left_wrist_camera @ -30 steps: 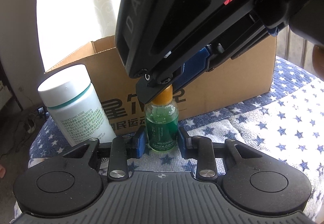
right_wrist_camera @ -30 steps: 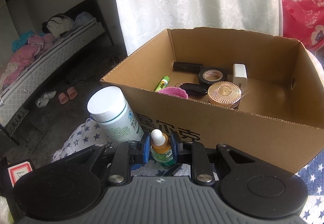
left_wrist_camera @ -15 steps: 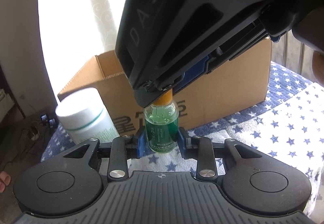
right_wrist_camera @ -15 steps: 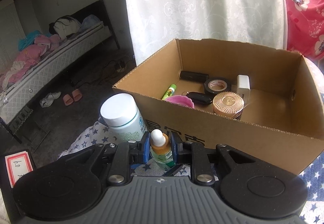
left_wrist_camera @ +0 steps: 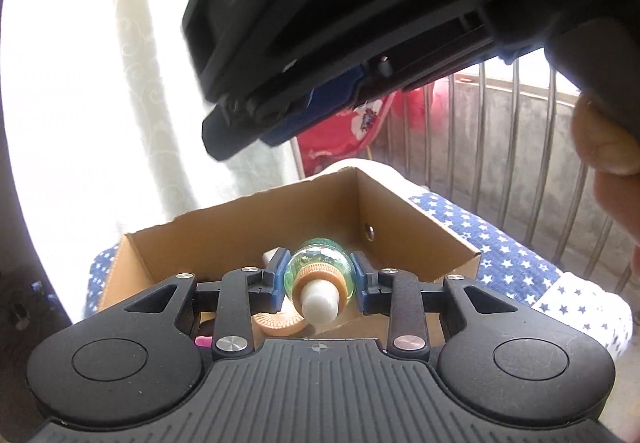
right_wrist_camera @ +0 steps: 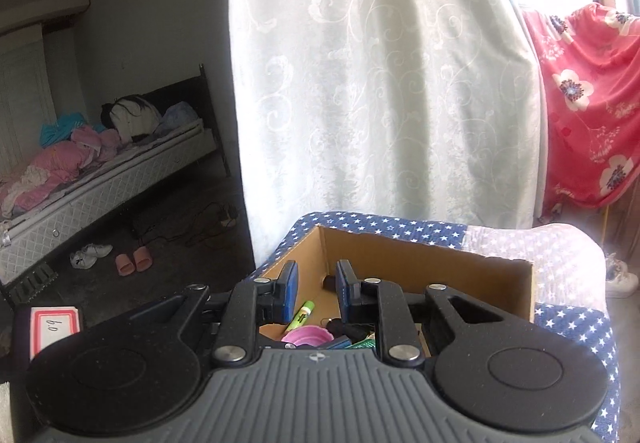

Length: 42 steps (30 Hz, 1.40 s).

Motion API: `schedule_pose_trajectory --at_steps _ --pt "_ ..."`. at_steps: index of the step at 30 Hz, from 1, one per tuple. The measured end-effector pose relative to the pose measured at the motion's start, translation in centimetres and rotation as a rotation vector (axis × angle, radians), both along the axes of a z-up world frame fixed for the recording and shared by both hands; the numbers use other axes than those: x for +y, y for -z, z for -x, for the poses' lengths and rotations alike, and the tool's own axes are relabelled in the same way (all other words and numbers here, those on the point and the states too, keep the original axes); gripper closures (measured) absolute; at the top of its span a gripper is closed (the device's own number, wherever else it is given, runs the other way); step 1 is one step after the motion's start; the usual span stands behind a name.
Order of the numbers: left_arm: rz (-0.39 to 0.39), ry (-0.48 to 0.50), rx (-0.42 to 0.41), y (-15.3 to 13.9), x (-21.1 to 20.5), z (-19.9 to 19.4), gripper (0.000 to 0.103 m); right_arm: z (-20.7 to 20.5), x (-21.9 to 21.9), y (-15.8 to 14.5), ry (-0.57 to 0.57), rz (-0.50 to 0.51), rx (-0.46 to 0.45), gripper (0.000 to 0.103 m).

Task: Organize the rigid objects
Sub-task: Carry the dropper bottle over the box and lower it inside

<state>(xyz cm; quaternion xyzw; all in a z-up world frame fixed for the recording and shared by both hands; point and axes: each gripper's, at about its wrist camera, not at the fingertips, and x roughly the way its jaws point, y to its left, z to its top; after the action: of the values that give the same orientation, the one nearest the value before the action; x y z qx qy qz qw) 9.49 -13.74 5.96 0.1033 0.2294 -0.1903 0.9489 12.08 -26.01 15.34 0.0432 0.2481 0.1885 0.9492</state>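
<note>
My left gripper (left_wrist_camera: 319, 261) is shut on a small green glass bottle (left_wrist_camera: 320, 261) with an orange collar and a white dropper cap. The bottle is tipped, its cap towards the camera, and hangs over the open cardboard box (left_wrist_camera: 400, 203). In the left wrist view my right gripper (left_wrist_camera: 248, 123) looms above and apart from the bottle. In the right wrist view the right gripper (right_wrist_camera: 317, 277) shows only a narrow gap with nothing in it, over the box (right_wrist_camera: 420, 263). Inside lie a green marker (right_wrist_camera: 304, 313), a pink lid (right_wrist_camera: 306, 335) and a rose-gold round tin (left_wrist_camera: 278, 323).
The box sits on a blue star-patterned cloth (left_wrist_camera: 500, 255). A white curtain (right_wrist_camera: 380, 103) hangs behind it and a red floral cloth (right_wrist_camera: 588, 103) to the right. A metal railing (left_wrist_camera: 520, 123) stands at the back. A bed (right_wrist_camera: 100, 171) lies far left, and a hand (left_wrist_camera: 600, 139) shows at the right edge.
Both grippers rose. The bottle left the cloth and tipped, cap towards the left camera, now over the box. The right gripper no longer grips the cap. The white jar dropped out of view.
</note>
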Motion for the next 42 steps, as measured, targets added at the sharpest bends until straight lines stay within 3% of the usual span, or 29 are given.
schedule_pose_trajectory --at_steps 5,7,8,9,15,18,21,36,38,42 --pt "0.017 -0.008 0.045 0.7 -0.4 -3.1 0.072 -2.5 -4.1 0.1 0.048 -0.066 0.03 0.077" --pt "0.027 -0.009 0.061 -0.2 0.0 -3.6 0.072 -3.4 -5.4 0.9 0.055 -0.077 0.061 0.06" --pt "0.031 -0.01 0.074 -0.2 0.5 -3.3 0.072 -3.8 -5.7 1.3 0.06 -0.079 0.07 0.039" --pt "0.036 -0.005 0.092 -0.3 -0.5 -3.2 0.072 -4.2 -6.1 1.8 0.063 -0.077 0.079 0.032" --pt "0.053 0.007 0.254 1.2 -2.6 -7.9 0.072 -6.0 -7.7 4.4 0.105 -0.055 0.142 0.032" --pt "0.021 -0.025 0.371 1.9 -2.6 -10.1 0.072 -6.6 -9.4 5.3 0.151 -0.092 0.164 0.034" --pt "-0.016 -0.043 0.437 2.5 -3.6 -12.7 0.072 -6.7 -11.2 6.3 0.174 -0.142 0.18 0.035" --pt "-0.035 -0.047 0.418 2.3 -5.8 -15.8 0.073 -5.0 -16.5 7.5 0.256 -0.257 0.153 0.035" --pt "-0.02 -0.043 0.392 1.6 -5.4 -15.3 0.069 -4.3 -16.6 7.4 0.258 -0.274 0.145 0.035" --pt "0.007 -0.038 0.323 -0.2 -3.7 -12.9 0.05 -1.6 -16.6 6.5 0.259 -0.303 0.103 0.035"
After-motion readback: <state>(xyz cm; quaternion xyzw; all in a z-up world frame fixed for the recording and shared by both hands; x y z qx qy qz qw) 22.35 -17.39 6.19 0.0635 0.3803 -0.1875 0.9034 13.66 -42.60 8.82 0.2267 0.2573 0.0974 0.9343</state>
